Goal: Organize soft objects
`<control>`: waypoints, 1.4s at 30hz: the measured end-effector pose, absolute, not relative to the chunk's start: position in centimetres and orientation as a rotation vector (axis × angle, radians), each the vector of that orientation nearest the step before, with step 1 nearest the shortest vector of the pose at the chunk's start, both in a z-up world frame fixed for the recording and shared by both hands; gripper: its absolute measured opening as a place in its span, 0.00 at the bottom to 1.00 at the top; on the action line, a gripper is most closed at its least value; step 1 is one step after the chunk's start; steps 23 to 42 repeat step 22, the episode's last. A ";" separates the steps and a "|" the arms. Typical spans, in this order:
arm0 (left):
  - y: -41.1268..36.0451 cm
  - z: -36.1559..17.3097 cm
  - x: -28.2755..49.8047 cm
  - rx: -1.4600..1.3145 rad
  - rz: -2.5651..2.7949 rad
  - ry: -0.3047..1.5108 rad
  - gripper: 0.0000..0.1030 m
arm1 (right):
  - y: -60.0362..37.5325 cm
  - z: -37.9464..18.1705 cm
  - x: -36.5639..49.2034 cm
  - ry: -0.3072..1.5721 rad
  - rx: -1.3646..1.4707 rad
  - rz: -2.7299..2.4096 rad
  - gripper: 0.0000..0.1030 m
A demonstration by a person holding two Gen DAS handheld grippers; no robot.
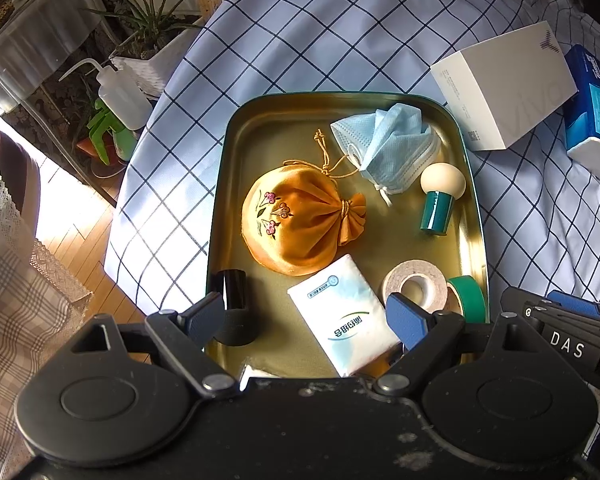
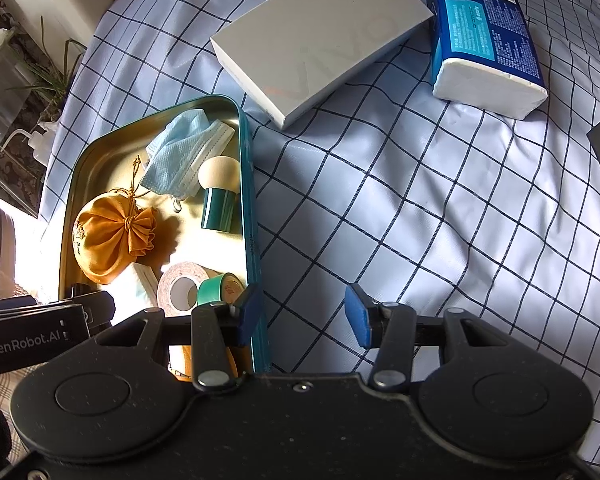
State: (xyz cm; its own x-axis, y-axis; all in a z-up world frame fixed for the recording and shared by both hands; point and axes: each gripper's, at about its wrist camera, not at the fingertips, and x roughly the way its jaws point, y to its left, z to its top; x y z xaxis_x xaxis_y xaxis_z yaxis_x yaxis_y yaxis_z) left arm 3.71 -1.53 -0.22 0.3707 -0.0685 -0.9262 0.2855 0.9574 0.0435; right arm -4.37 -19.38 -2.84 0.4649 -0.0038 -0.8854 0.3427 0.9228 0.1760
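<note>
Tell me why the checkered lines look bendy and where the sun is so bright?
Left wrist view: the fisheye lens curves the checkered cloth lines; sun whites out the floor at left and glares on the tin tray. Right wrist view: lines bend too; sunlight washes out the tray floor beside the orange pouch.

The tray [image 1: 474, 200] is seen to be of metal, with a brushed golden inside that shines in the light. Soft orange cloth is noted on the drawstring pouch [image 1: 296, 220], pleated non-woven fabric on the face mask [image 1: 388, 144]. The checked tablecloth [image 2: 420, 200] appears smooth and slightly glossy.
</note>
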 end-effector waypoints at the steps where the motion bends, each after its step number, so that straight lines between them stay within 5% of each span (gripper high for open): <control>1: -1.5 -0.2 3.7 0.210 -0.229 1.171 0.85 | -19.4 -2.8 -4.3 1.073 0.353 -0.218 0.47; 42: -1.7 -0.2 3.8 0.230 -0.230 1.171 0.85 | -19.2 -2.8 -4.3 1.074 0.349 -0.212 0.47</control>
